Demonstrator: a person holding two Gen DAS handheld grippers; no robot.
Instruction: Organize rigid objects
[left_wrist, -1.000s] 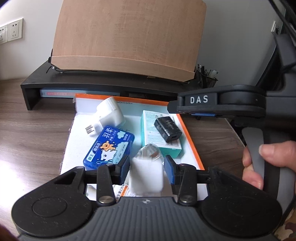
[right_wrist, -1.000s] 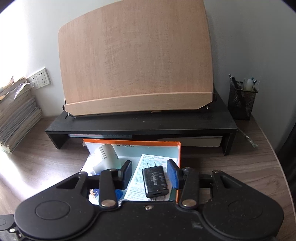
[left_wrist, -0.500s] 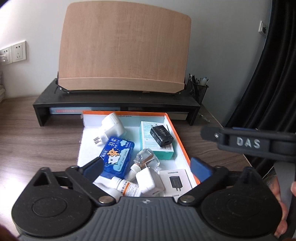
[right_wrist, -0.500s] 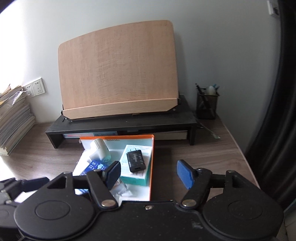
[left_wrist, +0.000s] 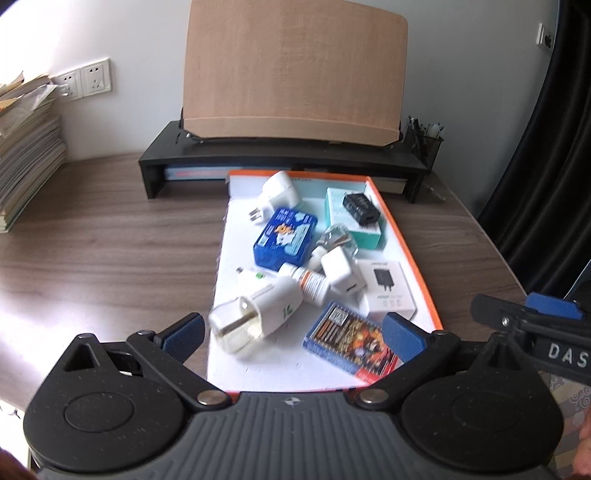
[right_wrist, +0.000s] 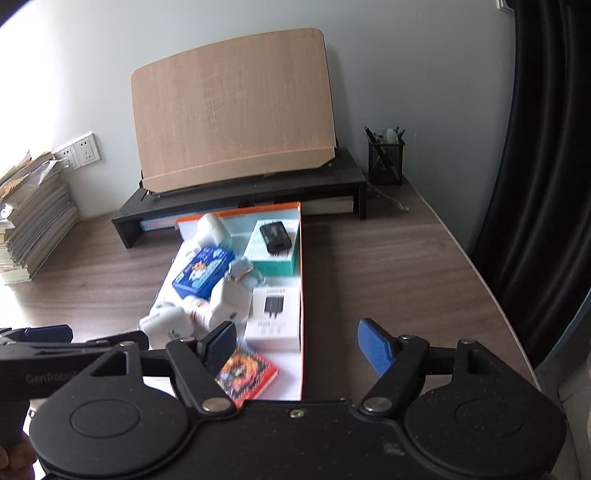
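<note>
On the left, my left gripper (left_wrist: 291, 334) now hangs with its jaws spread wide and empty, pulled back above the near end of the orange-rimmed box (left_wrist: 413, 258). A second ago those jaws were clamped on the small white charger cube (left_wrist: 341, 275); it now lies loose in the middle of the box, touching the white bottle (left_wrist: 308, 282) and just beside the blue tin (left_wrist: 286, 240). Nearer to me lie the big white plug adapter (left_wrist: 255, 310) and the colourful card pack (left_wrist: 351, 341), both inside the rim.

Moving right, the boxed charger (left_wrist: 388, 290) sits against the orange wall, and farther back the black adapter (left_wrist: 362, 208) rests on the teal carton (left_wrist: 352, 221), where my right jaws were poised around it a moment earlier. My right gripper (right_wrist: 295, 343) has also drawn back, its jaws open and holding nothing, mostly over bare table (right_wrist: 388, 277) to the right of the box.

With both grippers released and withdrawn, and nothing loose visible on the table, I judge the gathering is essentially done.
</note>
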